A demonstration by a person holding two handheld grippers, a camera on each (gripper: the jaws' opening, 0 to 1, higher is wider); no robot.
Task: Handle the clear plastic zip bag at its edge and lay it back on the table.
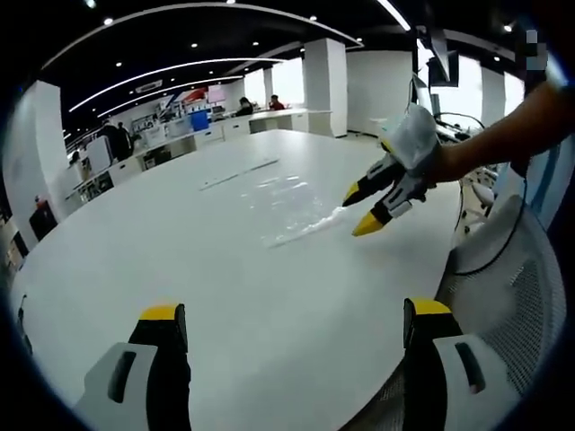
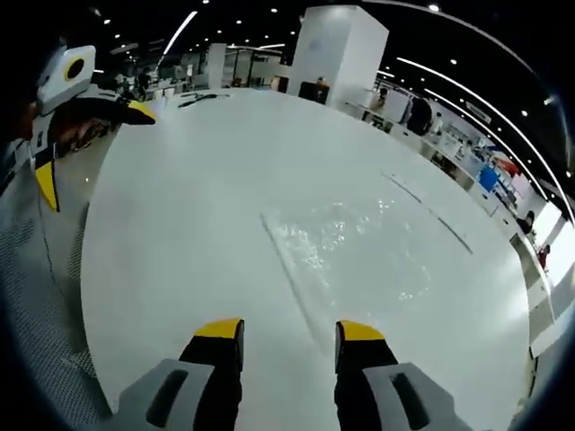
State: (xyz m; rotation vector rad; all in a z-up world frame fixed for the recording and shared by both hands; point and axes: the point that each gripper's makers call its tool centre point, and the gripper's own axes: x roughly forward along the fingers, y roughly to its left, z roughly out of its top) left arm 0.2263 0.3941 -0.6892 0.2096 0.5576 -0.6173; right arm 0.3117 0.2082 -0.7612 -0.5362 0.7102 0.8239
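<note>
While bag is lying flat on table, right gripper is hovering just off its near edge — jaws apart, gripping nothing. Left gripper is waiting well back, jaws apart. Risk: 2 tips sliding over slick film — bag skidding or crumpling.

table open all round bag | mesh chair crowds near edge
</note>
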